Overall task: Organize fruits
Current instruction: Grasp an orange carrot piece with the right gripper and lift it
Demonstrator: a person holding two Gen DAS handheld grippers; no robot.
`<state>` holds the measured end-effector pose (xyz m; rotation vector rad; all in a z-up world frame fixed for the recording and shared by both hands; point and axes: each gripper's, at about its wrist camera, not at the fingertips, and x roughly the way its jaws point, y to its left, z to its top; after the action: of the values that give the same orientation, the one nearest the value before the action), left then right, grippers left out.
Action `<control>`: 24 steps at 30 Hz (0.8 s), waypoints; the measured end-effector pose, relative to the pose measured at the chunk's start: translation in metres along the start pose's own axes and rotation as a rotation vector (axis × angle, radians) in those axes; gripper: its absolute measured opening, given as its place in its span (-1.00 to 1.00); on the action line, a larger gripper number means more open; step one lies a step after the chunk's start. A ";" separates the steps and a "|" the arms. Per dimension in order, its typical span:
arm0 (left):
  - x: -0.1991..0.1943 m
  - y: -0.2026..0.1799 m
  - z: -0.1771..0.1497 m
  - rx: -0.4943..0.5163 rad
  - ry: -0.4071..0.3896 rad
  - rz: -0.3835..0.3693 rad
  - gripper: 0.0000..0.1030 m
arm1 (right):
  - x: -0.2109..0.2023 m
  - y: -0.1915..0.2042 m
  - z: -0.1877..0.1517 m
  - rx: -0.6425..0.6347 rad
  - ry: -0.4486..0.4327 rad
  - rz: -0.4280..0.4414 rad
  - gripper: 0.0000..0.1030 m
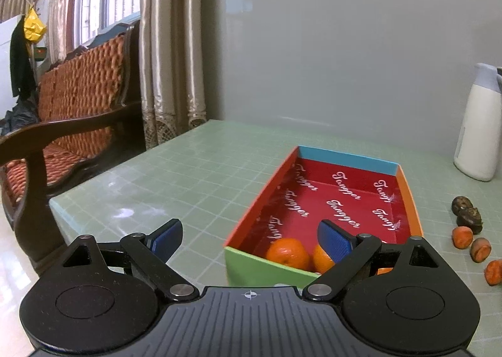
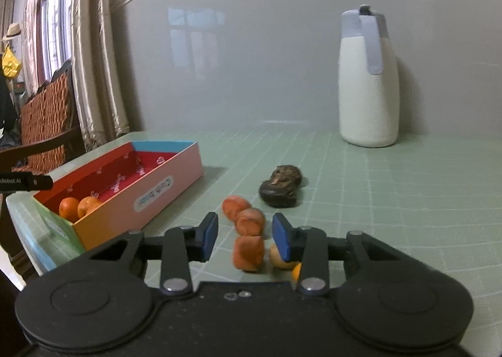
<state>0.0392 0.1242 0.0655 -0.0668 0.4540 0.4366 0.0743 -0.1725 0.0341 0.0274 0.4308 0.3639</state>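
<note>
A colourful open box (image 1: pixel 411 197) with a red inside lies on the green table; it holds two oranges (image 1: pixel 288 253). My left gripper (image 1: pixel 251 239) is open and empty, hovering over the box's near left corner. In the right wrist view the box (image 2: pixel 163 187) is at the left with the oranges (image 2: pixel 69 208) in its near end. My right gripper (image 2: pixel 245 237) is open and empty, just above a row of small orange-red fruits (image 2: pixel 249 221). Two dark wrinkled fruits (image 2: pixel 280 186) lie beyond them. The same loose fruits show in the left wrist view (image 1: pixel 462 237) at the right.
A white thermos jug (image 2: pixel 368 80) stands at the back right against the grey wall. A wooden bench with an orange cushion (image 1: pixel 78 96) stands left of the table, by curtains. The table's left edge (image 1: pixel 55 204) is near the box.
</note>
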 end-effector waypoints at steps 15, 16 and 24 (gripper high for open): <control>-0.004 0.025 -0.007 -0.037 0.016 0.028 0.79 | 0.024 0.008 -0.010 -0.011 0.094 -0.053 -0.38; -0.004 0.026 -0.007 -0.039 0.016 0.029 0.79 | 0.026 0.008 -0.011 -0.009 0.100 -0.057 -0.39; -0.006 0.037 -0.010 -0.056 0.024 0.041 0.79 | 0.030 0.010 -0.011 -0.001 0.097 -0.061 -0.58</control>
<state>0.0143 0.1541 0.0604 -0.1174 0.4674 0.4895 0.0913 -0.1536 0.0127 -0.0044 0.5259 0.3062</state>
